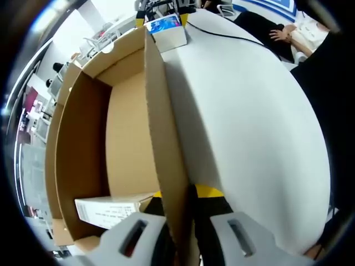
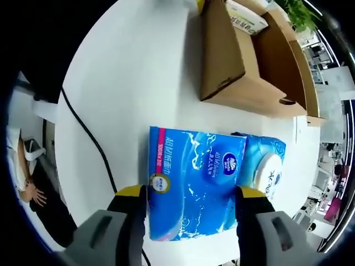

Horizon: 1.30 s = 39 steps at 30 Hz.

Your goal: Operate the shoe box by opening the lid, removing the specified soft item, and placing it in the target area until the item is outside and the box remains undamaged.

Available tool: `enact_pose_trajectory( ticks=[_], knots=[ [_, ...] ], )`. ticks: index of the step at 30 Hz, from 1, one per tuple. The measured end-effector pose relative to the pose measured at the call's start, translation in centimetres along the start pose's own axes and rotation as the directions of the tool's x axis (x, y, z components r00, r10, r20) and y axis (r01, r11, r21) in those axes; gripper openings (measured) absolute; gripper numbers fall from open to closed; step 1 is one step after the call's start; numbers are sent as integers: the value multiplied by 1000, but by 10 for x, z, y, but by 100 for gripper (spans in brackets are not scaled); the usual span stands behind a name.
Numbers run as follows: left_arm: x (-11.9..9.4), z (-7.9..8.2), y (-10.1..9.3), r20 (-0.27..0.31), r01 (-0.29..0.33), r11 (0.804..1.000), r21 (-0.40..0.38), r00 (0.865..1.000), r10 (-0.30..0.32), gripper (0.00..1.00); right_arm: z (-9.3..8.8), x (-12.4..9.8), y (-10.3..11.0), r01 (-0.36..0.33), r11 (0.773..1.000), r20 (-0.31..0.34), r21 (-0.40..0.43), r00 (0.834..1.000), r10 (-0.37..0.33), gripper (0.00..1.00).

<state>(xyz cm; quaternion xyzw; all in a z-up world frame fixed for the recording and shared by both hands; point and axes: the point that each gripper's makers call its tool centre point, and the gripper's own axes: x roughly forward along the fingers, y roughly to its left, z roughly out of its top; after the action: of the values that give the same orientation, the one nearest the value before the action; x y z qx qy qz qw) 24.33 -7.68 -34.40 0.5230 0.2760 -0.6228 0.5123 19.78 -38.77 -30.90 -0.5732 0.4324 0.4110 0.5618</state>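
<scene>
Jaws first: my right gripper has its two jaws wide apart, one on each side of the blue tissue pack, and I cannot tell if they press it yet. My left gripper has its jaws close together on the side wall of the shoe box, holding it.

The tissue pack is the soft thing. It lies flat on the white table, out of the box, near the table's edge. A second blue pack lies touching it on the far side.

I think I am setting the pack down. To do this well, I should let go slowly and lift straight up, so the pack does not drag. My left jaws should hold the cardboard wall gently, so it does not bend or tear.

The pack has white Chinese writing and a round logo, too small for me to read. A white carton sits in the box at its near end, with tiny print I cannot read.

A black cable runs across the table. A person's hand rests past the table's edge.
</scene>
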Motion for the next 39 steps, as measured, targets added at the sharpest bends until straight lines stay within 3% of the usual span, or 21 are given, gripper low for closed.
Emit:
enact_pose_trajectory(
  ticks=[4, 12, 19, 23, 30, 39],
  knots=[
    [0, 0, 0, 1, 1, 1000, -1, 1000, -1, 6, 7, -15, -6, 27, 1000, 19, -4, 999, -27, 66],
    [0, 0, -1, 2, 2, 1000, -5, 1000, -2, 6, 44, -47, -25, 91, 996, 94, -23, 992, -89, 63],
    [0, 0, 0, 4, 3, 1000, -5, 1000, -3, 6, 89, -73, -52, 184, 972, 176, -147, 972, -157, 59],
    [0, 1, 0, 6, 5, 1000, -5, 1000, -5, 6, 109, -82, -63, 196, 964, 197, -179, 967, -160, 59],
    [0, 1, 0, 14, 10, 1000, -5, 1000, -10, 6, 147, -93, -94, 230, 933, 228, -278, 959, -169, 59],
    [0, 1, 0, 10, 6, 1000, 2, 1000, -6, 6, 207, -93, -128, 261, 873, 284, -413, 947, -149, 59]
  ],
)
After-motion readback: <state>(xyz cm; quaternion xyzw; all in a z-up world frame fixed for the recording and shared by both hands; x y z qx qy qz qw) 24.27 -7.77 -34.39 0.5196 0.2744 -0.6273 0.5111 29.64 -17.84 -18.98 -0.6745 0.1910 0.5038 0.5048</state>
